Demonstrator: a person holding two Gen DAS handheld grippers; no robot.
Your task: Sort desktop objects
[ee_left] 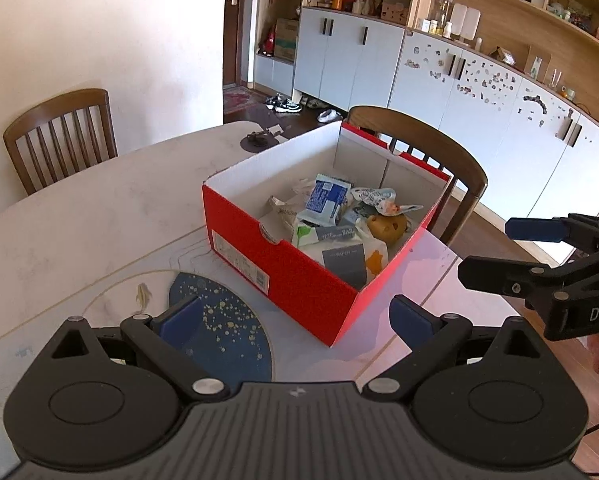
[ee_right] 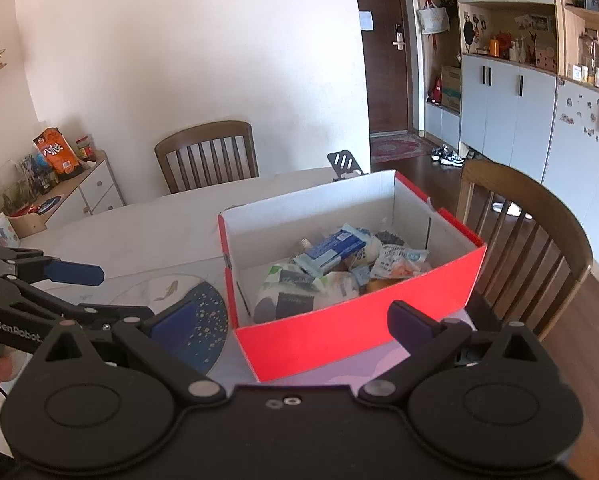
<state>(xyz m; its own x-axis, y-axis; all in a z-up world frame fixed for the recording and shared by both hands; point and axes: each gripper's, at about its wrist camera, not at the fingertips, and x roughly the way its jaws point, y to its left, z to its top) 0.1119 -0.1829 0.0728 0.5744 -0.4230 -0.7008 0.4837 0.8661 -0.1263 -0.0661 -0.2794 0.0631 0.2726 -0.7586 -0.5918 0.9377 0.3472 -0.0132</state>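
A red box (ee_left: 299,276) with a white inside stands open on the pale table (ee_left: 99,200), its lid off. It holds a heap of small things: a blue-and-white packet (ee_left: 325,200) on top, a yellow round thing (ee_left: 387,228) toward the right wall, a grey-labelled paper pack (ee_left: 343,260) near the front corner, and crumpled wrappers (ee_left: 383,200) between them.

The left gripper (ee_left: 295,316) hangs above the table just in front of the box, its 2 blue-padded fingers (ee_left: 179,316) spread wide with nothing between them. Under its left finger lies a dark blue speckled mat (ee_left: 227,328), just beside the box.

The right gripper (ee_right: 287,320) hovers at the box's near red wall, fingers (ee_right: 409,320) likewise spread wide and empty. In the left wrist view it enters from the right edge, jaws apart, beside the box's corner. In the right wrist view the left gripper shows at the left edge, over the mat.

2 wooden chairs (ee_left: 59,136) stand at the table, 1 at the far side and 1 (ee_left: 439,148) right behind the box. A small black stand (ee_right: 345,164) sits on the table beyond the box. White cabinets (ee_left: 459,80) line the far wall.
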